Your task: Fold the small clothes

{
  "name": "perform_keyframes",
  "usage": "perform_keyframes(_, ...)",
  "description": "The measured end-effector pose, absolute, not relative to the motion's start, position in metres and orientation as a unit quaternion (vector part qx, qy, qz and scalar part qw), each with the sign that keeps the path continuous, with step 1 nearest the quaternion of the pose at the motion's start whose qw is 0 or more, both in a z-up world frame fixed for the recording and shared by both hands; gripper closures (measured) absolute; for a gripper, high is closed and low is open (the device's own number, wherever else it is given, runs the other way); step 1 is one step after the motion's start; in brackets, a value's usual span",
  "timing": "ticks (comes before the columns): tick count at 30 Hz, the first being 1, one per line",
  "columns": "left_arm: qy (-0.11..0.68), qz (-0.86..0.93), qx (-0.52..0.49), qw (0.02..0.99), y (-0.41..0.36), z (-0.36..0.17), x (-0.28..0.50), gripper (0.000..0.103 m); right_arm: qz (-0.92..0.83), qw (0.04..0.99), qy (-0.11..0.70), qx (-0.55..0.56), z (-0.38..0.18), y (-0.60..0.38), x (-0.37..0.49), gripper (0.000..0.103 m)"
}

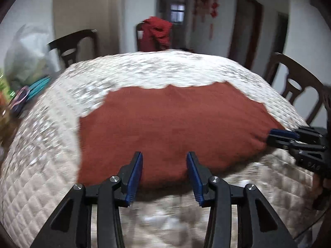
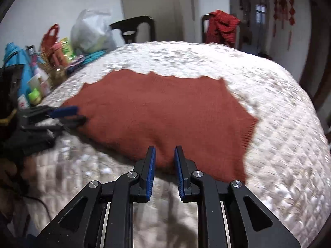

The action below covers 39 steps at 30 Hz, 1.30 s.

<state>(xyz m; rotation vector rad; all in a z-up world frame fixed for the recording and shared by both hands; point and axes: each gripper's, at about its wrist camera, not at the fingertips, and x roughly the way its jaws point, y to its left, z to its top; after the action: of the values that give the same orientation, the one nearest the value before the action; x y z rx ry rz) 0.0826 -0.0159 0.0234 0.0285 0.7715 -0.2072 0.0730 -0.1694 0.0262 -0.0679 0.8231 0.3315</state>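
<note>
Red sweater lies mostly flat near the tabletop's front edge, hardly folded yet, left gripper and right gripper both released, nothing pinched.

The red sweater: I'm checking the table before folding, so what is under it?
The red sweater lies flat on a pale quilted cover that shows all around it. Whatever is beneath the cover is hidden.

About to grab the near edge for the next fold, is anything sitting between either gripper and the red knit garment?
Nothing visible. The red knit garment lies flat on the quilted cover, and both the left gripper and right gripper already sit at its near edge.
</note>
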Motion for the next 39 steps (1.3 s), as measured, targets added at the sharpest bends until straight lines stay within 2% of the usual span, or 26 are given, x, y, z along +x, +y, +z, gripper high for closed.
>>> perform_keyframes(3, 0.400, -0.094, -0.022, 0.911, 0.007, 0.013, 0.087, 0.056, 0.151, 0.897, 0.414, -0.004, 0.016, -0.187, 0.078, 0.085)
perform_keyframes(9, 0.381, -0.094, -0.033, 0.919, 0.022, 0.020, 0.077, 0.056, 0.152, 0.903, 0.401, -0.005, 0.029, -0.188, 0.070, 0.085)
perform_keyframes(12, 0.398, -0.088, -0.055, 0.911, 0.031, 0.011, 0.080, 0.056, 0.122, 0.910, 0.396, -0.010, 0.029, -0.196, 0.070, 0.085)
perform_keyframes(17, 0.399, -0.099, -0.075, 0.909, 0.034, 0.009, 0.079, 0.056, 0.102, 0.906, 0.409, 0.035, 0.019, -0.220, 0.074, 0.085)
perform_keyframes(25, 0.401, -0.114, -0.106, 0.903, 0.042, 0.006, 0.080, 0.056, 0.094, 0.905, 0.415, 0.015, 0.018, -0.214, 0.073, 0.085)
perform_keyframes(39, 0.393, -0.066, -0.059, 0.915, 0.029, 0.013, 0.074, 0.056, 0.107, 0.904, 0.413, 0.032, 0.018, -0.219, 0.075, 0.082)
